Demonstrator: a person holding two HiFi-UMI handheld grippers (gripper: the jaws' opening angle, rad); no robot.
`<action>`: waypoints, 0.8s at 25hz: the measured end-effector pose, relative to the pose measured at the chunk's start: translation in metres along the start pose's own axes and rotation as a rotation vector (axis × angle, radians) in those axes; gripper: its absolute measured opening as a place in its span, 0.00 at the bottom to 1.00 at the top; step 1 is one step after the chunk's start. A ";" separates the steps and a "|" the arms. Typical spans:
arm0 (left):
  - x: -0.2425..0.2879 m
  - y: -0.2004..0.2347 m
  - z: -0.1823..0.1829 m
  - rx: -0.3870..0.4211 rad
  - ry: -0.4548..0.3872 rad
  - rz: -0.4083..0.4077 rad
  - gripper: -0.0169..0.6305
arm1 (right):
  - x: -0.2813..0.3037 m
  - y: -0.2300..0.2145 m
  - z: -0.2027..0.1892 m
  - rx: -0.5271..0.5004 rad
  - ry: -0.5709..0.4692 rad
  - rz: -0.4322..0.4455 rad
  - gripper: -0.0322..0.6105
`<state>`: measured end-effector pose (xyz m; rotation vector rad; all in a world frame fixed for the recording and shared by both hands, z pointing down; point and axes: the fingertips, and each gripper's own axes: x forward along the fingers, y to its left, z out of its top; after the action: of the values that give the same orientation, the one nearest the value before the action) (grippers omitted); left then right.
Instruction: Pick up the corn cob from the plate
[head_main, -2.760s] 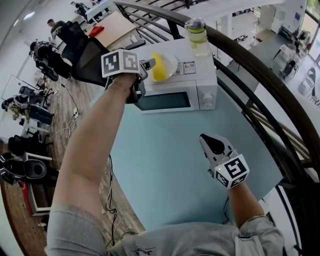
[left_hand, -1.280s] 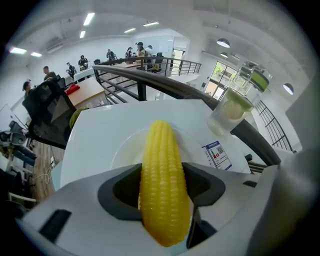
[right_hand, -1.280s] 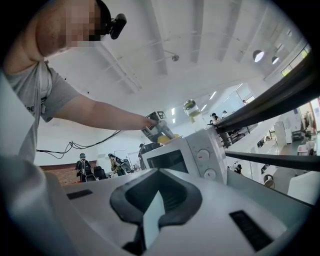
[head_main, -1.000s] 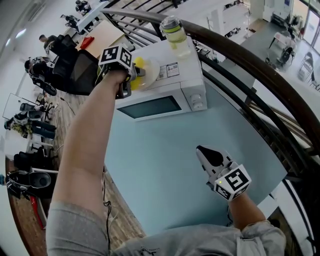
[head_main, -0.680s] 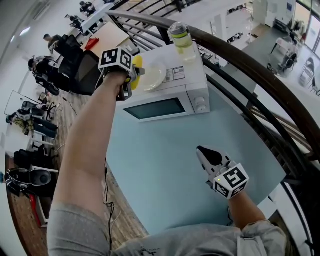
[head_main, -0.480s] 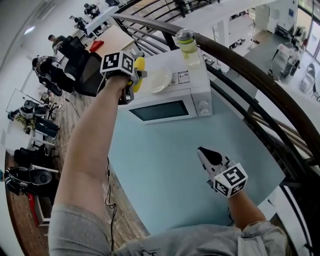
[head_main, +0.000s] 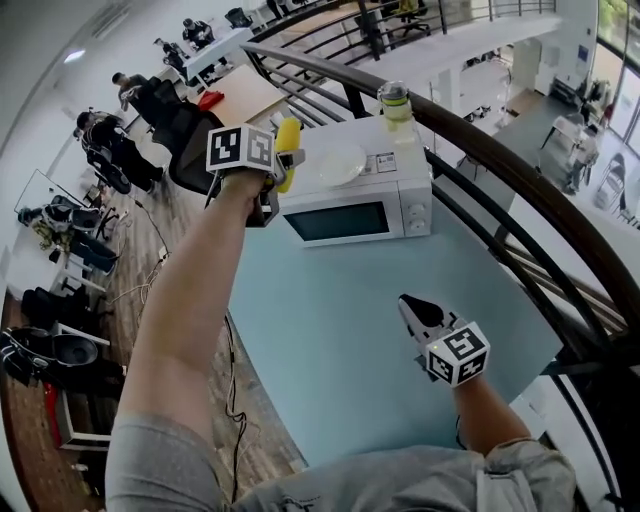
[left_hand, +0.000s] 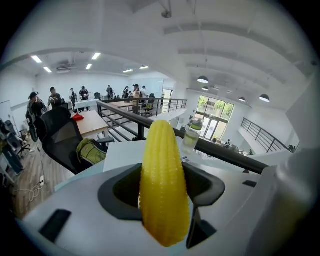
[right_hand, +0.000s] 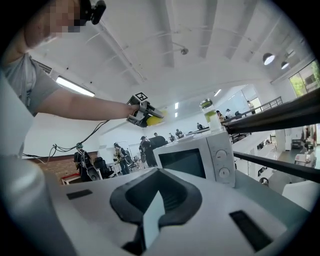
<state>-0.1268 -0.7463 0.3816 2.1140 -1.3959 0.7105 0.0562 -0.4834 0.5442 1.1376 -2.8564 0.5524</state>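
The yellow corn cob (head_main: 288, 150) stands upright between the jaws of my left gripper (head_main: 284, 168), which is shut on its middle and holds it in the air, left of the microwave's top. In the left gripper view the corn cob (left_hand: 164, 190) fills the gap between the jaws. The white plate (head_main: 340, 163) lies bare on the microwave (head_main: 355, 205), to the right of the cob. My right gripper (head_main: 424, 312) hovers low over the light blue table (head_main: 320, 340), jaws together and holding nothing. Seen from the right gripper view, the corn cob (right_hand: 156, 116) is high above the microwave.
A bottle (head_main: 397, 100) of pale yellow liquid stands at the back of the microwave top. A dark curved railing (head_main: 520, 170) runs behind and to the right of the table. Office chairs (head_main: 185, 130) and people are below on the left.
The left gripper has lifted the corn cob off the plate and carried it up and to the left. The plate now lies bare. The right gripper has barely shifted.
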 end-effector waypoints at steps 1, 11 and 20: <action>-0.011 -0.003 -0.002 0.004 -0.018 -0.010 0.43 | -0.003 0.006 0.004 -0.008 -0.002 -0.008 0.06; -0.133 -0.014 -0.055 -0.024 -0.235 -0.188 0.43 | -0.045 0.100 0.022 -0.083 -0.019 -0.090 0.06; -0.232 0.005 -0.136 -0.135 -0.377 -0.315 0.43 | -0.068 0.171 0.023 -0.034 -0.014 -0.208 0.06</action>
<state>-0.2295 -0.5030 0.3278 2.3636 -1.2037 0.0933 -0.0059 -0.3311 0.4583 1.4149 -2.7014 0.4844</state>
